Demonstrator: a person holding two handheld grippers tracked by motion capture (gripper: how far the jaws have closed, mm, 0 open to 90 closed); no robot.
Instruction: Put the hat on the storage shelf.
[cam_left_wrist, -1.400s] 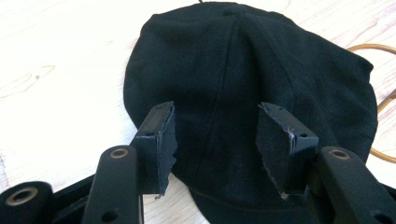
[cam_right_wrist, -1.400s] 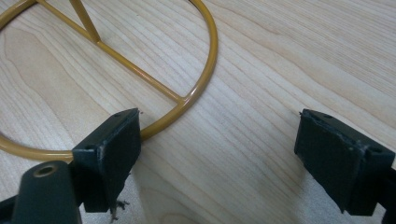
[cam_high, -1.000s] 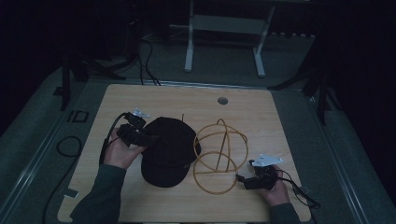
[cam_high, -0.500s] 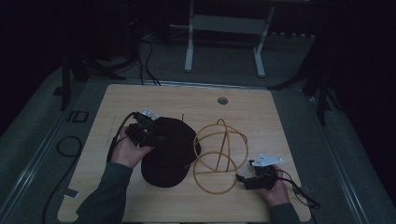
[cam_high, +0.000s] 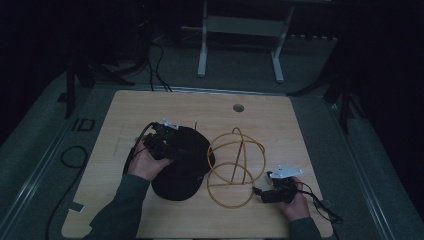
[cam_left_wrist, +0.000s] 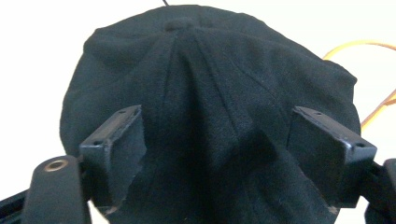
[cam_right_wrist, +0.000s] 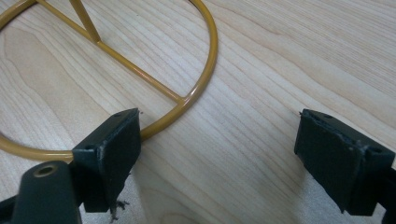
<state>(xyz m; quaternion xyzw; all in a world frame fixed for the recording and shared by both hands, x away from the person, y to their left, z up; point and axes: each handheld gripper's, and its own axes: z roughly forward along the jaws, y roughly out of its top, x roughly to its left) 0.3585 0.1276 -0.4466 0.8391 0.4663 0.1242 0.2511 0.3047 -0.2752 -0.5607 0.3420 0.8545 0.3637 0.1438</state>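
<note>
High view: black fabric cap (cam_high: 182, 162) lies on the pale wood-grain worktop (cam_high: 300, 130), left of centre, brim toward the person. Just right of it stands a wire frame (cam_high: 235, 167) of thin mustard-yellow rod: a flat round base ring with arched hoops rising over it. The two look to touch at the cap's right edge.

Left gripper (cam_high: 165, 142) sits over the cap's left side. Left gripper view: soft matte crown (cam_left_wrist: 210, 93), seamed panels meeting at a small top button, cloth slightly rumpled. Black blocky fingers (cam_left_wrist: 116, 149) stand wide on either side of the crown; they have just been opening, the cloth between them, pads not pressing it.

Right gripper (cam_high: 267, 192) rests low on the worktop at the frame's near right. Right gripper view: fingers (cam_right_wrist: 109, 154) spread wide and holding nothing; the smooth glossy base ring (cam_right_wrist: 205, 70) curves just past one finger, a straight crossbar joined to it.
</note>
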